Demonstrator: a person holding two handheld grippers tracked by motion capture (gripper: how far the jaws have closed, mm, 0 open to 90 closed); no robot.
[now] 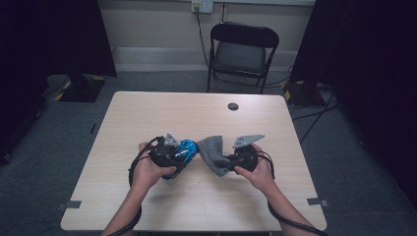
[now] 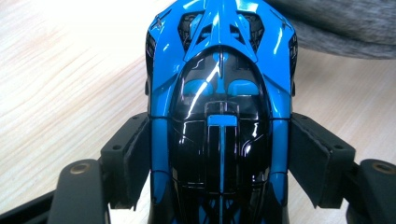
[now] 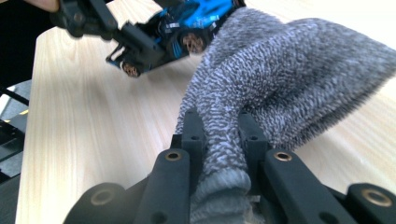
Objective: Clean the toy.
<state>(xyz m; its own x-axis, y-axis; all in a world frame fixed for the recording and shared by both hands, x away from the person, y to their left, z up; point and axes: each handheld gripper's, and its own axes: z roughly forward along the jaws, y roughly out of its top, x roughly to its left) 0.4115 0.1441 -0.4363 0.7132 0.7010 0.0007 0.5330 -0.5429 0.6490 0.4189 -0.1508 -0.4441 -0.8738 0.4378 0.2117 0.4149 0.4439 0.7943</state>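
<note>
A shiny blue and black toy car (image 2: 219,93) is clamped between the pads of my left gripper (image 2: 219,158), nose pointing away; in the high view the toy car (image 1: 184,150) is held just above the wooden table (image 1: 147,113) near its middle. My right gripper (image 3: 219,135) is shut on a bunched grey knitted cloth (image 3: 280,79), whose free end reaches to the car's front. From above, the cloth (image 1: 211,151) hangs between my left gripper (image 1: 178,153) and my right gripper (image 1: 227,162). The right gripper view also has the car (image 3: 187,28) at the top, held in the other gripper's jaws.
A small dark round cap (image 1: 233,106) sits in the tabletop near the far edge. Behind the table stands a black folding chair (image 1: 242,51), with cables on the floor at the right. Bare wood lies all around both hands.
</note>
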